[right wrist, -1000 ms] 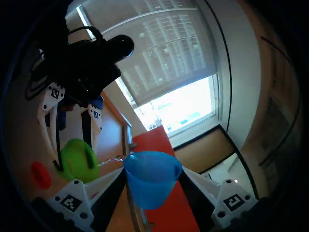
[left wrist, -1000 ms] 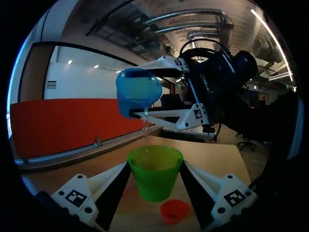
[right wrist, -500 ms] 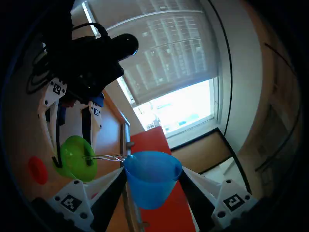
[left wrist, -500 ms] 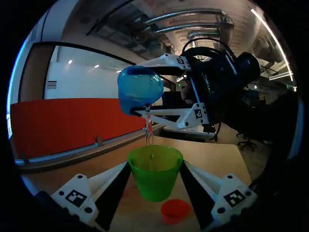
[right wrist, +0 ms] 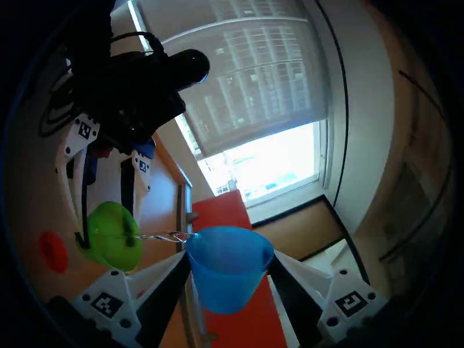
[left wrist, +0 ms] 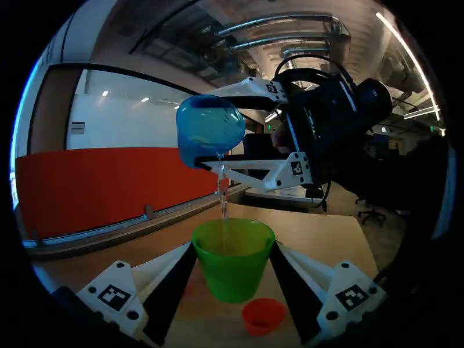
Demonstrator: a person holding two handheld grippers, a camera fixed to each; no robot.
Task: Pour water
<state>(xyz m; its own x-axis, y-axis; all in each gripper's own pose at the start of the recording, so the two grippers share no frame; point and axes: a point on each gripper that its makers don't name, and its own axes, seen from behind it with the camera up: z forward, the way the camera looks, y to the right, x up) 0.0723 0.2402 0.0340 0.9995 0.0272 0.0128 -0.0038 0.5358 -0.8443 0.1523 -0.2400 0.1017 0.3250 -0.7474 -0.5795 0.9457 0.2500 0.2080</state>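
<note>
Left gripper (left wrist: pixel 233 250) is clamped on the green cup (left wrist: pixel 233 269), one finger pressed to each side, cup dead centre between them and upright with its mouth up. Right gripper (right wrist: pixel 229 264) is clamped on the blue cup (right wrist: pixel 228 272) the same way. In the left gripper view the blue cup hangs above the green cup, well clear of its rim, tipped far off upright with its long axis close to horizontal and its pouring lip lowest, over the green cup's mouth. A thin water stream (left wrist: pixel 222 194) runs from that lip down into the green cup. A small red cap (left wrist: pixel 264 316) lies on the worktop (left wrist: pixel 316 232), just in front of the green cup, to one side. Can't tell whether the green cup's base touches the worktop, and its fill level is hard to read. The hand behind the right gripper is dark and indistinct. Red wall panel (left wrist: pixel 87 185) sits behind the green cup, past the worktop edge.
</note>
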